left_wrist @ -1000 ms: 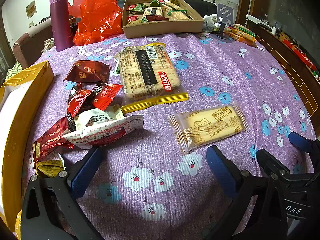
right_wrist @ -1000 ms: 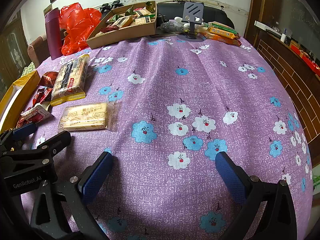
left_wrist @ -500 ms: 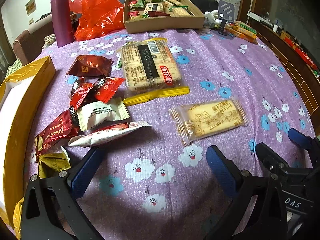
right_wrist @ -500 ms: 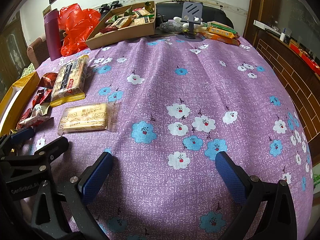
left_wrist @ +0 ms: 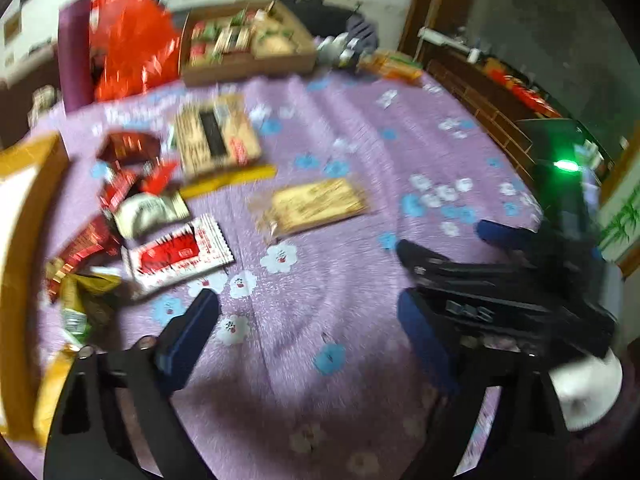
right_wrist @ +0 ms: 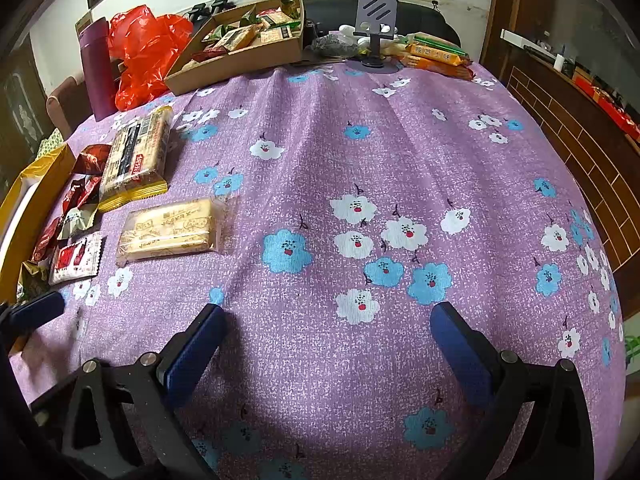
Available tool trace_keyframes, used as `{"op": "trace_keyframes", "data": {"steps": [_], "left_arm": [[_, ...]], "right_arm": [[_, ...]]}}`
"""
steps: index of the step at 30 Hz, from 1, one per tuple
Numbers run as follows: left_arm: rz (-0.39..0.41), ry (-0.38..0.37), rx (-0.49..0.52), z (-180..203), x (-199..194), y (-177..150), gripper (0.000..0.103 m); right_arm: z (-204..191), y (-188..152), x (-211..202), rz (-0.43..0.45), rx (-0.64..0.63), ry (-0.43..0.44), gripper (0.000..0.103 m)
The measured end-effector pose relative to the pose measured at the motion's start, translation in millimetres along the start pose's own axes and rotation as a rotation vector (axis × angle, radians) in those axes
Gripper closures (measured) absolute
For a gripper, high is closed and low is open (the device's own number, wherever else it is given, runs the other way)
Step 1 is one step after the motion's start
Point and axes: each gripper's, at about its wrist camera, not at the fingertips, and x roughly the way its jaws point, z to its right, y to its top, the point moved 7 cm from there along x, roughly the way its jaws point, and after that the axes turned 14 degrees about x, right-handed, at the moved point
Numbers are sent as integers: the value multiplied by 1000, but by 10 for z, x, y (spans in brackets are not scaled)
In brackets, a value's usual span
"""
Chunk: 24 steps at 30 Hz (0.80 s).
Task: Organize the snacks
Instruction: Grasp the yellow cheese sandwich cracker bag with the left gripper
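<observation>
The red-white packet [left_wrist: 180, 254] is seen ahead-left of the closing, empty left claw [left_wrist: 308, 332]; the right claw [right_wrist: 326, 344], wide and empty, lies farther.

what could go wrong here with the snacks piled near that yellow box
1. The small wrappers overlap in a heap beside the yellow box, so a grab may catch two at once.
2. The left tongs are closing with nothing between them, so a grab now would miss.
3. The red-and-white packet lies flat on the tablecloth, which the pads could pinch.
</observation>
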Motion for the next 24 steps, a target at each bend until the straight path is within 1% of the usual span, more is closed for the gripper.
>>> {"op": "trace_keyframes", "data": {"steps": [2, 3, 4, 6, 9, 11, 13, 16, 18, 20, 22, 24], "left_arm": [[61, -76, -10, 19, -195, 13, 14], [91, -102, -24, -6, -308, 18, 14], [112, -103, -32, -60, -400, 25, 14], [152, -66, -42, -249, -581, 30, 14], [168, 24, -60, -603, -750, -53, 13], [140, 75, -71, -802, -770, -188, 13], [94, 93, -92, -937, -712, -360, 13], [14, 61, -126, -983, -580, -641, 13], [-39, 32, -137, -925, -491, -782, 13], [-52, 55, -113, -857, -465, -835, 13], [-82, 24, -125, -826, -383, -860, 13], [-85, -19, -118, -750, -319, -850, 14]], "right_arm": [[-2, 0, -1, 1, -1, -2, 0], [-2, -1, -4, 3, -1, -4, 0], [-1, -2, -5, 4, 0, -4, 0], [-1, -1, -4, 4, 0, -4, 0], [4, -5, -9, 6, 1, -4, 0], [4, -6, -9, 6, 1, -3, 0], [3, -8, -8, 6, 1, -4, 0], [4, -12, -14, 6, 1, -2, 0], [6, -10, -19, 6, 1, 0, 0], [9, -11, -21, 7, 1, 0, 0], [9, -11, -21, 7, 1, 0, 0], [9, -13, -21, 7, 2, 0, 0]]}}
